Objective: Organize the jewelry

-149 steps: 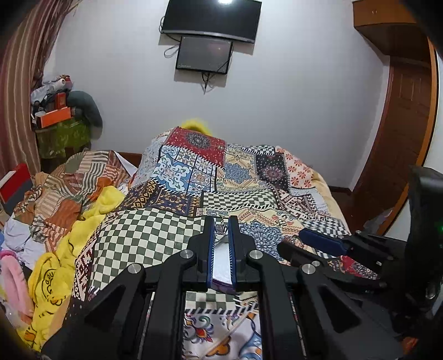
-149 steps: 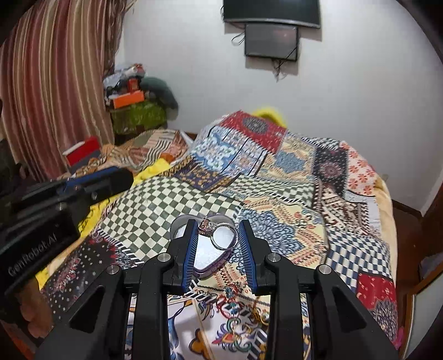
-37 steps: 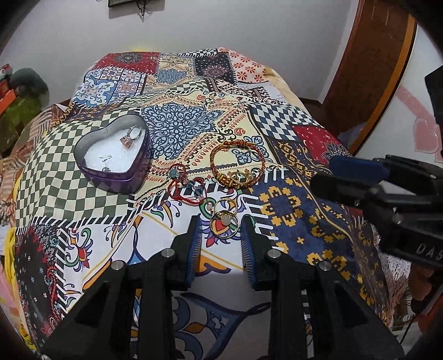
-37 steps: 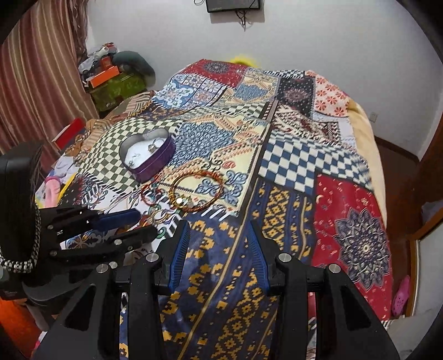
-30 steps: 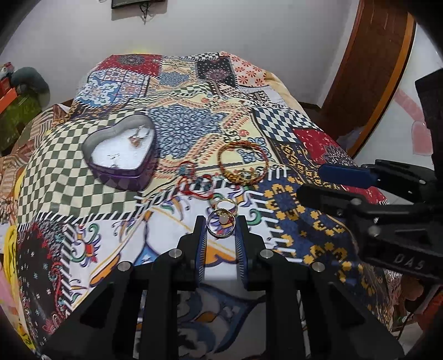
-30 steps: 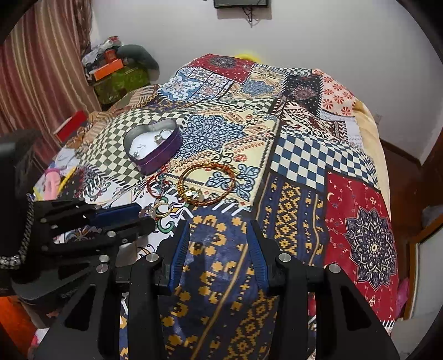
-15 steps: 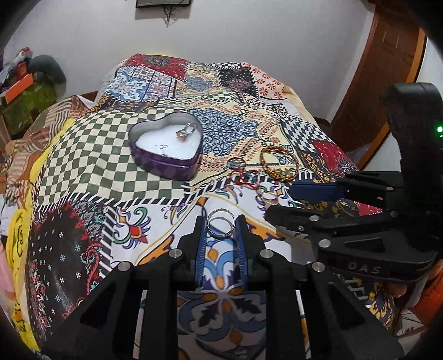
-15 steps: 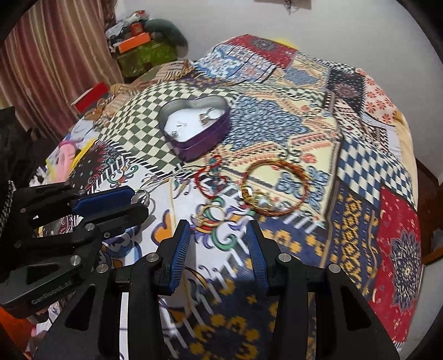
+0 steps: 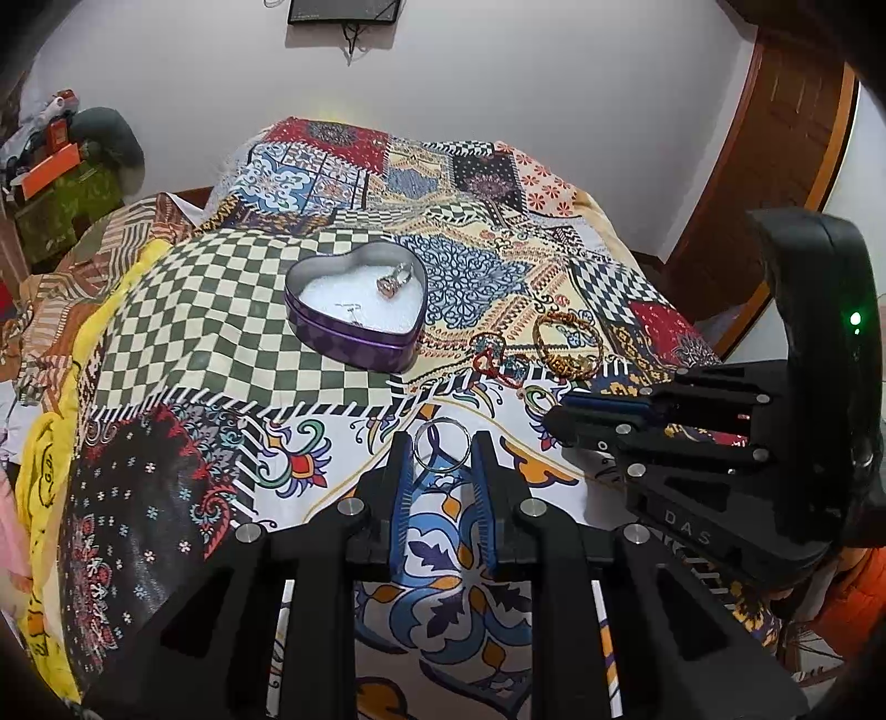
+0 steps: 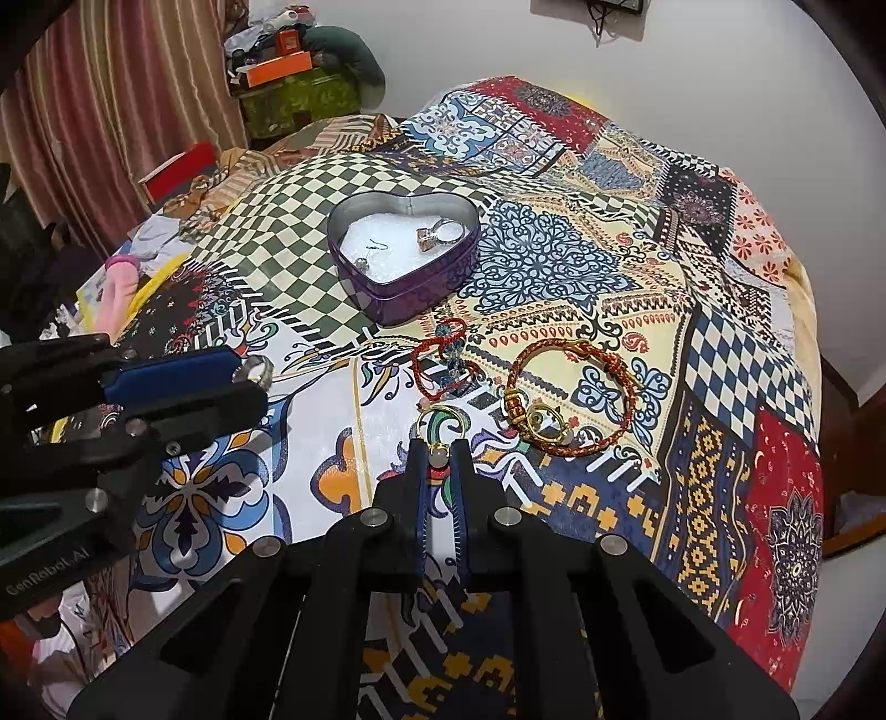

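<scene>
Silver ring [image 9: 442, 452] between left gripper [image 9: 441, 471] fingers, above bedspread [image 9: 221, 343].

On the bed [image 10: 720, 354] the count runs: 1 heart-shaped tin [image 10: 402, 260], holding 1 stone-set ring [image 10: 440, 232] and 1 small hooked earring [image 10: 366, 256]. 2 cord bracelets lie on the quilt, 1 red bracelet [image 10: 443, 360] and 1 orange-and-red bracelet [image 10: 570, 404]. 2 more rings are in view: 1 silver ring [image 9: 442, 445] and 1 gold ring [image 10: 441, 429]. That makes 3 rings in all. 2 hand-held grippers show, the left hand-held gripper [image 9: 442, 451] and the right hand-held gripper [image 10: 440, 457]. 1 dark screen [image 9: 343, 10] hangs on the wall.
</scene>
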The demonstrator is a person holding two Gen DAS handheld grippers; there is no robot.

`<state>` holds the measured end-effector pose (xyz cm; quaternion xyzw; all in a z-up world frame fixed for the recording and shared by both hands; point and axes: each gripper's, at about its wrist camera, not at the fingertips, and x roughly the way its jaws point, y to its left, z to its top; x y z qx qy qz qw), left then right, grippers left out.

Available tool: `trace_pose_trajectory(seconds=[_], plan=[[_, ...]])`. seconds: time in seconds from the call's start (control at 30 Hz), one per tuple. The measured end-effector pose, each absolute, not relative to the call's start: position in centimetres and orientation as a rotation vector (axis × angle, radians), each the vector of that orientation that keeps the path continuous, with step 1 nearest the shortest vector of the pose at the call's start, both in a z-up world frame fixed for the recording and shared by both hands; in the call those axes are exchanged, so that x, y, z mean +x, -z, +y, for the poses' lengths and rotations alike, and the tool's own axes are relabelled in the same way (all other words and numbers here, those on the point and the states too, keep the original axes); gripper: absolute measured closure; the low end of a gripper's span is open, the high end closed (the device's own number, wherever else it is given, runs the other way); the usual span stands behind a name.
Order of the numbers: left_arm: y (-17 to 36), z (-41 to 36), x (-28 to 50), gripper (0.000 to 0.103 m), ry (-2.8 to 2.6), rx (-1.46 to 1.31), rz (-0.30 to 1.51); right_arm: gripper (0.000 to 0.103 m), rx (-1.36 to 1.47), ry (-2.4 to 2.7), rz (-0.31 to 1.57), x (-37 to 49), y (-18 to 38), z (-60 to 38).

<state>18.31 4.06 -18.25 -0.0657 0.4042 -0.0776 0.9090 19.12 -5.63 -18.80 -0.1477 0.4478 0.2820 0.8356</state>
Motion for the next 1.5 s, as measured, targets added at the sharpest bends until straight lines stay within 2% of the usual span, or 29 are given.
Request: trace_pose_trajectory(seconds=[0.87, 1.5], plan=[[13.8, 6.5, 19.2, 0.083, 0.096, -0.115, 0.719, 0.096, -0.216, -0.599, 0.774, 19.1, 12.1, -5.1], [12.9, 9.7, 23.4, 0.083, 0.049, -0.120, 0.669, 0.096, -0.158, -0.647, 0.762, 23.5, 12.2, -2.3]])
